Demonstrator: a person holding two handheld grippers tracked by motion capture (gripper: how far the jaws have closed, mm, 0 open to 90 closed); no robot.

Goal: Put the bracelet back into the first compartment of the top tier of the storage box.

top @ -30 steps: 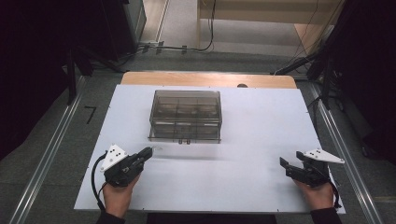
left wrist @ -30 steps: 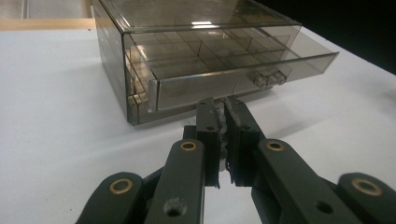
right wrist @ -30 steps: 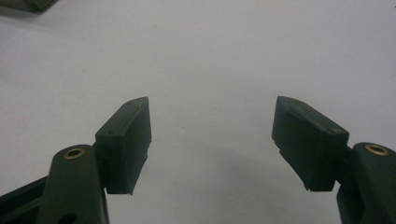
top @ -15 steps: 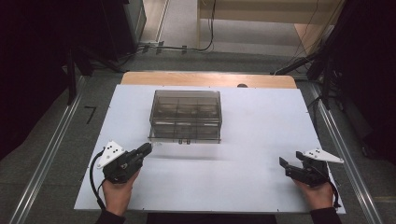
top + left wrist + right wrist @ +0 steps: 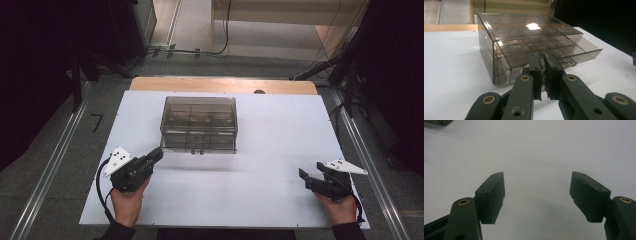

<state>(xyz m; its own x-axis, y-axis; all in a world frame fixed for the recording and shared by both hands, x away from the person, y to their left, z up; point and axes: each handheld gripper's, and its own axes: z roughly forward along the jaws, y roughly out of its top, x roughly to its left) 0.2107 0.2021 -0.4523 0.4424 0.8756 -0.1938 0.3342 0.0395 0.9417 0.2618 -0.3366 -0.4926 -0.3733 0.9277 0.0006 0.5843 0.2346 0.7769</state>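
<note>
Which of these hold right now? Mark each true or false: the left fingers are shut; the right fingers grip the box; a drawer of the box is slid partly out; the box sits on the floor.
1. The left gripper has its fingers shut with nothing between them: true.
2. The right gripper grips the clear box: false, its fingers stand open over the bare white table.
3. A drawer is slid partly out: true.
4. The box sits on the floor: false, it rests on the table.

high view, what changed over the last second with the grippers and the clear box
The left gripper, jaws shut and empty, edged slightly toward the smoky transparent plastic drawer box without touching it. The right gripper, open, and the box on the white table stayed put.
</note>
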